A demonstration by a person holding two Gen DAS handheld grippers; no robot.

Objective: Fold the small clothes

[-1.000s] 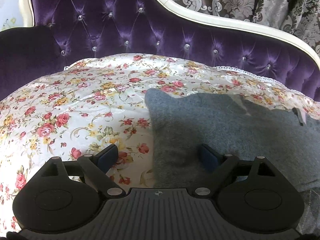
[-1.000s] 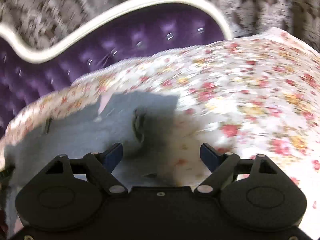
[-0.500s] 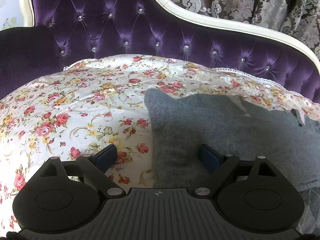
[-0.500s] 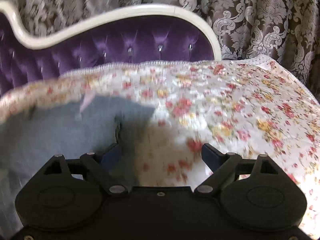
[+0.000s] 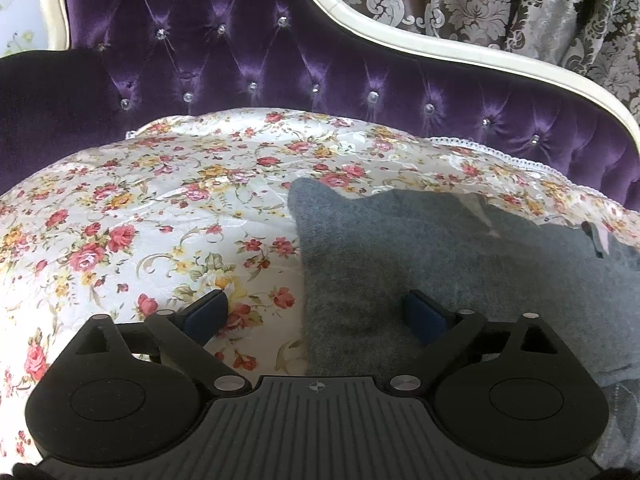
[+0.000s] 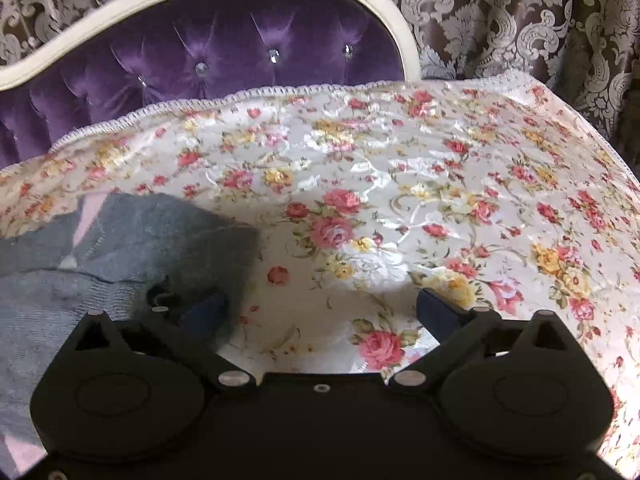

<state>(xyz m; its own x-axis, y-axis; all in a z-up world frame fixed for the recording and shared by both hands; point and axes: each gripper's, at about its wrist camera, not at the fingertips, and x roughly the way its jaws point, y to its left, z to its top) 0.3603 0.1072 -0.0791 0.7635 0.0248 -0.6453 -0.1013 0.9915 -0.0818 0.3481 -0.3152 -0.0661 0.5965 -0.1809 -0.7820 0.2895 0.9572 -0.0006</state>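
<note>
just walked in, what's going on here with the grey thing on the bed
A person holds two grippers over a grey knitted garment spread on a floral satin bedspread. The left gripper straddles its left edge, the right gripper its right edge. Both are open and grip nothing; no fold has started.

Grey knit garment [image 5: 440,248]; white bedspread [image 5: 160,208] with red-yellow florals; purple tufted headboard [image 5: 240,48]; brown damask curtain [image 6: 520,20].
</note>
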